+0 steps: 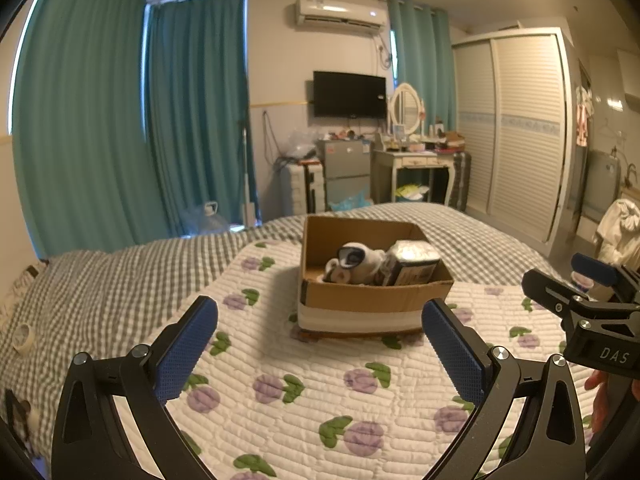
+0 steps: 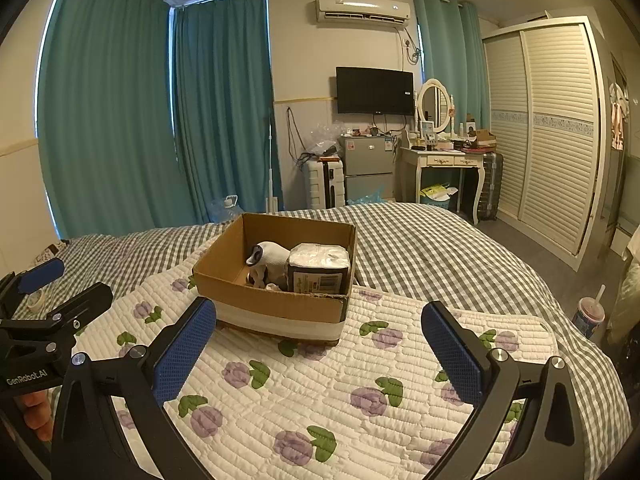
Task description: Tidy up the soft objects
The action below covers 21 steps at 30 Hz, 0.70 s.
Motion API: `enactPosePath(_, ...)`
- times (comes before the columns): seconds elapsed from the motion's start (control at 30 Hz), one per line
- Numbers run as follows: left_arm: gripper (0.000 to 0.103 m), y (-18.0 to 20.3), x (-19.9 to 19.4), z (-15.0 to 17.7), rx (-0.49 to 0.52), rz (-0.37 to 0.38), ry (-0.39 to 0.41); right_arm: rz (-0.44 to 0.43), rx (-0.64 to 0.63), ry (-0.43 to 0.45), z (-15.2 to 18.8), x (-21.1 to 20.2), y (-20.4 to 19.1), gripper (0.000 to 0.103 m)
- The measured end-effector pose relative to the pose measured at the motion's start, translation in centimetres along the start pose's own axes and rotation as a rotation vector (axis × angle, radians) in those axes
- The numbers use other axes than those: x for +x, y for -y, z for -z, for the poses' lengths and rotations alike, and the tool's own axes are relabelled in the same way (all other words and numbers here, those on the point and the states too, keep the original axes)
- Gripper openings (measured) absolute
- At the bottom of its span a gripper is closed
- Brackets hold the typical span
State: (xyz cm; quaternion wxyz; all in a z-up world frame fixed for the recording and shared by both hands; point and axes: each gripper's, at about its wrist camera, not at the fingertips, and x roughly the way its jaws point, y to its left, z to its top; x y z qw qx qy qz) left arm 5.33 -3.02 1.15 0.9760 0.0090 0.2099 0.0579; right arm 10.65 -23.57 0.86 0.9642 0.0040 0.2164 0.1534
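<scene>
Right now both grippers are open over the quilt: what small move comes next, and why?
Probably retreat: the plush toy and wrapped tissue pack already sit inside the cardboard box, and the left gripper and right gripper hold nothing. No other soft item shows on the quilt.

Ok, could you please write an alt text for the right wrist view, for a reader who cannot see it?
An open cardboard box sits on a white quilt with purple flowers, holding a plush toy and a wrapped tissue pack. The right gripper is open and empty in front of it, and the left gripper shows at the left edge. Behind are teal curtains.
</scene>
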Motion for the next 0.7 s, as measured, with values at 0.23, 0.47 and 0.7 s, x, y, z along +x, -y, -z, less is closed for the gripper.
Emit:
enactPosePath(0.23,0.103,0.01,-0.03,0.04,0.001,-0.001,0.001,0.000,0.001,-0.001,0.08,0.03,-0.01,0.103)
enactPosePath(0.47,0.103,-0.22,0.18,0.20,-0.006,-0.003,-0.007,-0.001,0.001,-0.009,0.31,0.15,-0.04,0.103)
enactPosePath(0.7,0.103,-0.22,0.15,0.36,-0.002,0.008,-0.007,0.001,0.002,-0.015,0.47,0.24,-0.10,0.103)
